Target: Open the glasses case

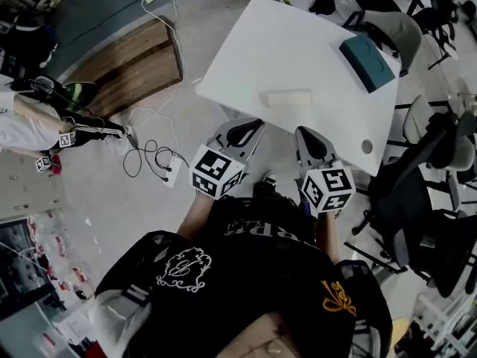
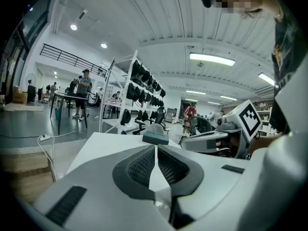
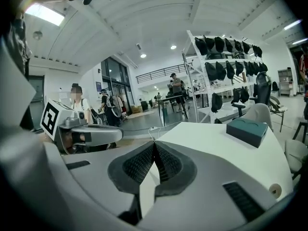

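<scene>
In the head view a pale, oblong glasses case (image 1: 288, 98) lies closed on the white table (image 1: 246, 58), near its front edge. Both grippers hover just short of that edge, side by side. My left gripper (image 1: 248, 127) points at the table left of the case, and its pads meet at the tips (image 2: 155, 147) with nothing held. My right gripper (image 1: 308, 136) sits below the case's right end, jaws shut and empty (image 3: 154, 143). The case is hidden behind the jaws in both gripper views. Each gripper view shows the other gripper alongside: the right gripper (image 2: 211, 141) and the left gripper (image 3: 86, 134).
A teal box (image 1: 367, 60) (image 2: 155, 134) (image 3: 247, 130) rests at the table's far right. Office chairs (image 1: 417, 200) crowd the right side. Cables (image 1: 153, 155) and a wooden platform (image 1: 134, 62) lie on the floor to the left, near another person (image 1: 30, 121). Racks of helmets (image 3: 221, 61) stand beyond.
</scene>
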### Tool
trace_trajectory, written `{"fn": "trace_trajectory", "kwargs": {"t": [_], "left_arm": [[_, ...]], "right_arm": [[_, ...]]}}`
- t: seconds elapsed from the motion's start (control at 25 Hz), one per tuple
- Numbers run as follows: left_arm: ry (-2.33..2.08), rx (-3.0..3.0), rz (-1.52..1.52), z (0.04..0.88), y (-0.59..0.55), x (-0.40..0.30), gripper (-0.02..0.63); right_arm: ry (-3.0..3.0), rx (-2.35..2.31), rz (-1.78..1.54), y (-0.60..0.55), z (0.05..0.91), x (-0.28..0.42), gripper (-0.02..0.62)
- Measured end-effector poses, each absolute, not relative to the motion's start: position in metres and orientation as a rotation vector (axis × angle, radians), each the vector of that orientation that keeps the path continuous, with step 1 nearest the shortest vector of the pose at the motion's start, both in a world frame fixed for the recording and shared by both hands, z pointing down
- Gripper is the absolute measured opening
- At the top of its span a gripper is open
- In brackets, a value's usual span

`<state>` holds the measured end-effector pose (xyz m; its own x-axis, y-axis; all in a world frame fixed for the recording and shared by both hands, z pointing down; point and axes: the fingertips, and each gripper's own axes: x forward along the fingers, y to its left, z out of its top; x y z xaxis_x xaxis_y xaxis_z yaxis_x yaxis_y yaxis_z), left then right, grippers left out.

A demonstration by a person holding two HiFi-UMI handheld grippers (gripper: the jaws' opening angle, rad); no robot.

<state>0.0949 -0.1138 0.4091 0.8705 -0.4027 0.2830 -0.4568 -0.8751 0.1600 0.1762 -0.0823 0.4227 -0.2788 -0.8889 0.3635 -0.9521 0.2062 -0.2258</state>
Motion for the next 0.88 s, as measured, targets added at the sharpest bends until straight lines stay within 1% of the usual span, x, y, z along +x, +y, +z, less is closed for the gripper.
{"fn": "trace_trajectory", "kwargs": {"t": [0.2, 0.32, 0.88], "left_arm": [[-0.768, 2.794, 0.398, 0.421, -0.126, 0.123, 0.031], [-0.821, 2.776, 0.426, 0.428, -0.127, 0.129, 0.031], [-0.888, 2.742, 0.471, 0.442, -0.115, 0.125, 0.031]], "right_arm": [[-2.345, 1.726, 0.665, -0.092, 0.444, 0.218, 0.012], [-2.360, 1.694, 0.685, -0.096, 0.456, 0.231, 0.012], [-2.379, 1.619, 0.731, -0.105, 0.489, 0.243, 0.012]]}}
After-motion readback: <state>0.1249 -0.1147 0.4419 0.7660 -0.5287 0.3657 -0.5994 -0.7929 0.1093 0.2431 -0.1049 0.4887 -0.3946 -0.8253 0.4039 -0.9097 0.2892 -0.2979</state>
